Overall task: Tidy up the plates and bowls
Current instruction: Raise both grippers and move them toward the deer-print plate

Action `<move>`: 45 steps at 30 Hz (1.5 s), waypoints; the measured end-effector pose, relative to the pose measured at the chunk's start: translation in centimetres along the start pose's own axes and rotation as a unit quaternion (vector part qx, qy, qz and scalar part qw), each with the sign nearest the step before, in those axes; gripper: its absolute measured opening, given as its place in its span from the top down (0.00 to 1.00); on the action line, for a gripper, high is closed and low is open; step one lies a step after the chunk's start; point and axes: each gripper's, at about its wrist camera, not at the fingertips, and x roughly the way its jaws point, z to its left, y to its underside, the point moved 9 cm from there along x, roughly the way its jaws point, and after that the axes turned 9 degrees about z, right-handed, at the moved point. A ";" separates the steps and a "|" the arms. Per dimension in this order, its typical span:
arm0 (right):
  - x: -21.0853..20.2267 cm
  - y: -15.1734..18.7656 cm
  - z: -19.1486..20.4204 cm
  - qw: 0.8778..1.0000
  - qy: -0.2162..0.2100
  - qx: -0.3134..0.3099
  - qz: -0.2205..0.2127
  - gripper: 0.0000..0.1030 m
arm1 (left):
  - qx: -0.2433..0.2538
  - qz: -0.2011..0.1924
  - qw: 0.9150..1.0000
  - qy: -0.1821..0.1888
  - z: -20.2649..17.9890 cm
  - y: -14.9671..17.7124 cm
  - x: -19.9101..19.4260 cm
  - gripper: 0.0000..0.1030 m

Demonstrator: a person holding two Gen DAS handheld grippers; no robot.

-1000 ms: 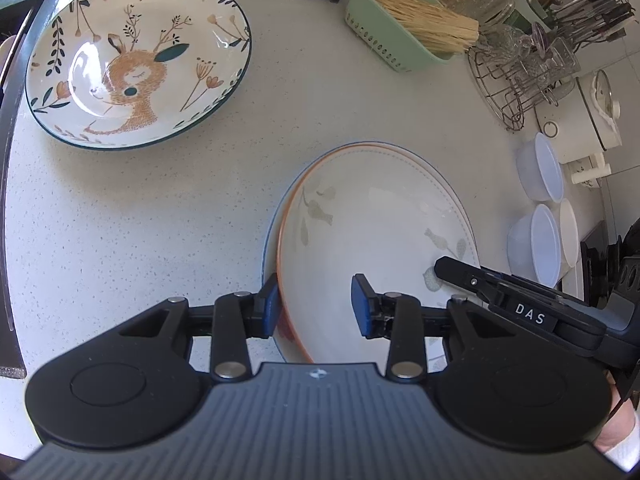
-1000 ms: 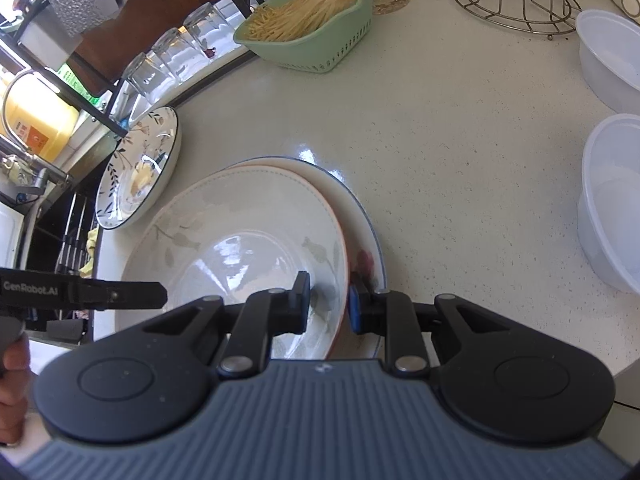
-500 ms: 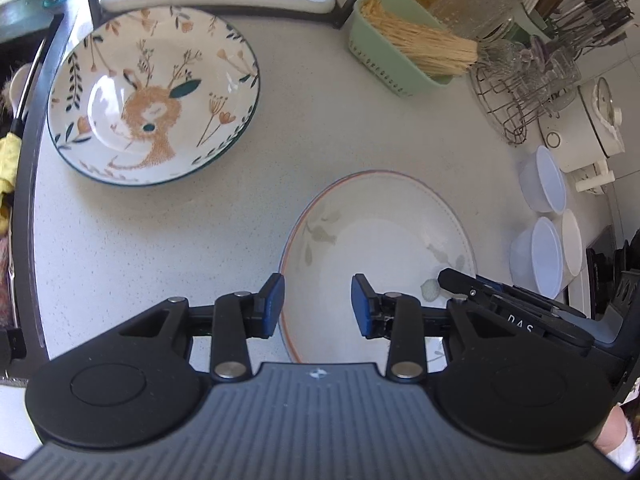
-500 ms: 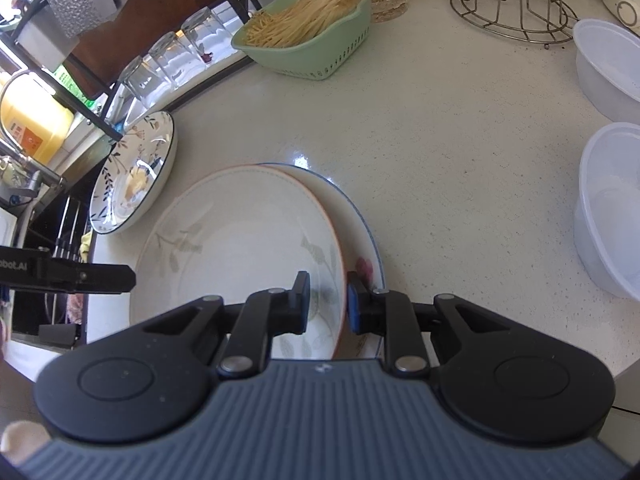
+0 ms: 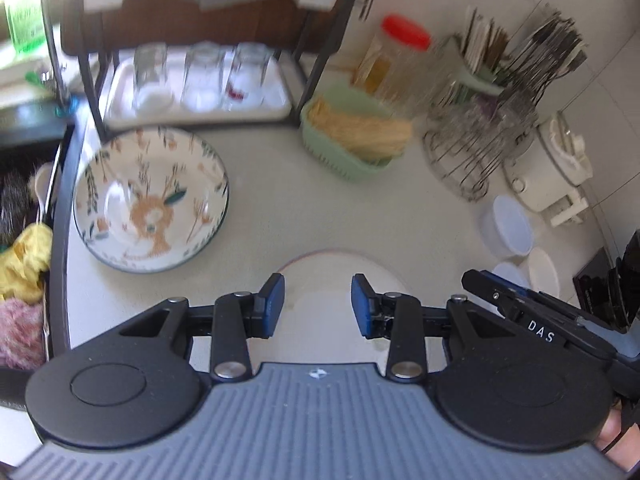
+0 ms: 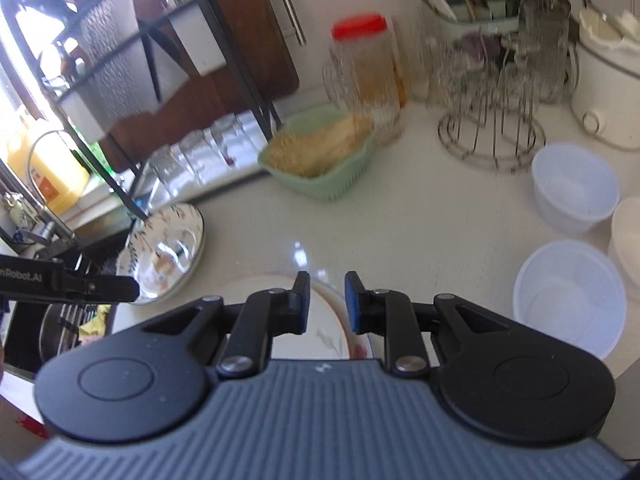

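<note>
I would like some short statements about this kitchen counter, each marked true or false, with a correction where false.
1. The deer-pattern plate lies flat on the counter. True.
2. The green basket is empty. False: it holds pale straw-like sticks.
3. Both tongs, the left and the right, have nothing between their pads. True.
4. The white bowls are stacked on the deer-pattern plate. False: they stand apart, on the counter's other side.
5. The jar has a blue lid. False: its lid is red.

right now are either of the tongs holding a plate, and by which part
Nothing is held. The left tongs and the right tongs both hang with gaps above the stacked plates, touching no rim.
</note>
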 end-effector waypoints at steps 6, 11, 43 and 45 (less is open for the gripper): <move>-3.8 -2.1 0.5 0.999 -0.006 -0.012 -0.047 0.78 | 0.021 -0.047 0.999 -0.007 -3.1 -1.2 -3.7 0.60; -6.2 -2.6 1.4 0.997 -0.015 -0.027 -0.069 0.78 | 0.030 -0.073 0.997 -0.015 -4.9 -1.2 -5.6 0.60; -10.0 4.4 2.7 0.989 -0.098 -0.109 -0.026 0.78 | -0.044 -0.090 0.985 -0.138 -4.2 9.6 -10.5 0.60; -10.0 4.5 2.9 0.988 -0.100 -0.111 -0.025 0.78 | -0.051 -0.092 0.985 -0.139 -4.1 10.0 -10.8 0.60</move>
